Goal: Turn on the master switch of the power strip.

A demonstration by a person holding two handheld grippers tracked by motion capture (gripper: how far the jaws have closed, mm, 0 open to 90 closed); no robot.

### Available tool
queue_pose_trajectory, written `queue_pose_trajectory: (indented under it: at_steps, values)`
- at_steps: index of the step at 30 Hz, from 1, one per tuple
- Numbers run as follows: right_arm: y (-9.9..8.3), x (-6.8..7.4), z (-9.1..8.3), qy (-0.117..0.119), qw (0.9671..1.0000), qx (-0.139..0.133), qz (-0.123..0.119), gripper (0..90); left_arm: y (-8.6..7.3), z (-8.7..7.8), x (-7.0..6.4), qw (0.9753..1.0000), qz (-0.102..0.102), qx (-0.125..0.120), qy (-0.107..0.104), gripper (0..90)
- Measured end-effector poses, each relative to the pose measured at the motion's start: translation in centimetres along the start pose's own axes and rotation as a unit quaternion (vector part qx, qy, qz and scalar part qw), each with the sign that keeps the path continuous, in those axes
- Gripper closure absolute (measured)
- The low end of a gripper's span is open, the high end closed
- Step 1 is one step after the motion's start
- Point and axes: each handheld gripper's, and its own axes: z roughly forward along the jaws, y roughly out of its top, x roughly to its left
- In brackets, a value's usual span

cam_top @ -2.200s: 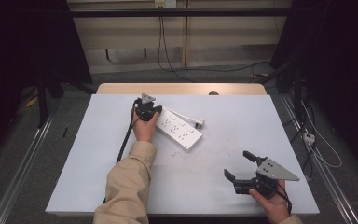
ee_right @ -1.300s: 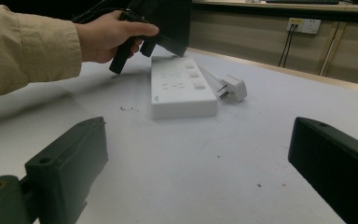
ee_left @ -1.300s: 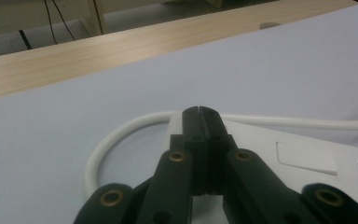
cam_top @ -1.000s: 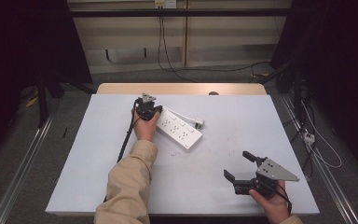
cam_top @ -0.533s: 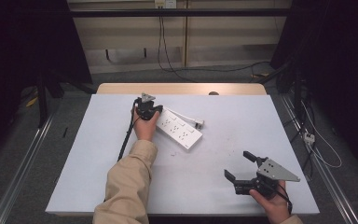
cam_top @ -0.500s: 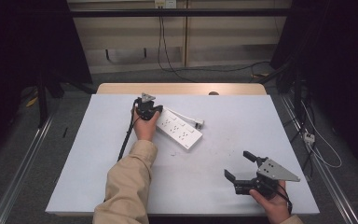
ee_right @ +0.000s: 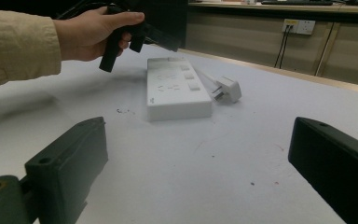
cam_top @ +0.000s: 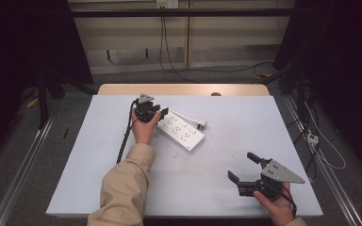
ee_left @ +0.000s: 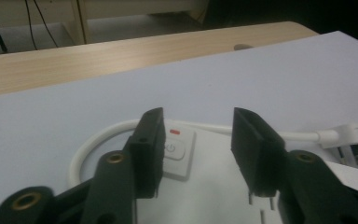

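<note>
A white power strip (cam_top: 181,131) lies slantwise on the white table (cam_top: 99,179), its short cord looping to a white plug (cam_top: 201,124) beside it. My left gripper (cam_top: 153,112) hovers at the strip's far left end. In the left gripper view that gripper (ee_left: 198,135) is open, its jaws on either side of the strip's switch (ee_left: 177,150) with a red mark above it, and the cord (ee_left: 91,145) curves behind. My right gripper (cam_top: 242,165) is held near the table's front right, wide open and empty (ee_right: 198,135). It faces the power strip (ee_right: 175,95) and plug (ee_right: 228,88).
A wooden strip (cam_top: 184,89) runs along the table's far edge. Behind it are a wall socket (ee_right: 297,26) and hanging cables (cam_top: 162,42). Bare tabletop (ee_right: 223,172) lies between the right gripper and the strip. The person's beige sleeve (cam_top: 122,188) crosses the table's front left.
</note>
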Motion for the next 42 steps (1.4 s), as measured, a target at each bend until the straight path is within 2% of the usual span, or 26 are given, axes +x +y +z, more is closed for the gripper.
queue_pose_trajectory:
  at_steps: [4,6,13,15,19,20,25,30,32,36,39,42]
  values:
    - [0.0,-0.1,-0.1,-0.005,1.0000,-0.001,0.003,4.5,-0.4,-1.0,0.2,0.9998,-0.009,-0.008,-0.014,45.0]
    - [0.0,-0.1,-0.1,-0.005,1.0000,0.000,0.004,4.4,-0.5,-1.5,0.1,0.9997,-0.013,-0.008,-0.021,38.8]
    - [0.0,-0.4,-0.2,-0.008,0.9999,-0.002,0.012,4.5,-1.5,-3.1,0.2,0.9991,-0.001,-0.003,-0.041,29.6]
    - [0.0,-0.4,-0.2,-0.008,0.9999,-0.002,0.014,4.5,-1.8,-3.6,0.1,0.9989,-0.003,-0.003,-0.048,27.2]
    - [-0.1,-0.3,0.0,-0.008,0.9999,0.000,0.014,4.4,-2.0,-4.7,-0.2,0.9982,-0.001,-0.012,-0.058,21.5]
    - [-0.1,-0.3,0.0,-0.008,0.9999,-0.001,0.014,4.4,-2.1,-5.0,-0.2,0.9981,0.009,-0.008,-0.060,21.0]
    - [-0.1,-0.3,0.1,-0.009,0.9998,0.000,0.017,4.5,-2.3,-6.4,-0.6,0.9973,0.011,-0.013,-0.071,14.6]
    - [-0.1,-0.3,0.1,-0.008,0.9999,0.002,0.015,4.4,-2.6,-7.4,-0.9,0.9961,0.026,-0.009,-0.083,11.4]
    - [-0.1,-0.3,0.1,-0.008,0.9999,0.003,0.014,4.5,-2.7,-7.8,-1.0,0.9959,0.024,-0.012,-0.086,11.2]
    - [-0.2,-0.3,0.1,-0.008,0.9999,0.004,0.013,4.5,-2.9,-8.6,-1.0,0.9958,0.030,-0.015,-0.085,10.5]
    - [-0.2,-0.3,0.2,-0.009,0.9999,0.003,0.013,4.5,-3.1,-9.1,-1.1,0.9954,0.040,-0.008,-0.087,9.4]
    - [-0.1,-0.3,0.2,-0.008,0.9999,0.004,0.014,4.5,-3.3,-9.8,-1.2,0.9953,0.037,-0.014,-0.088,9.3]
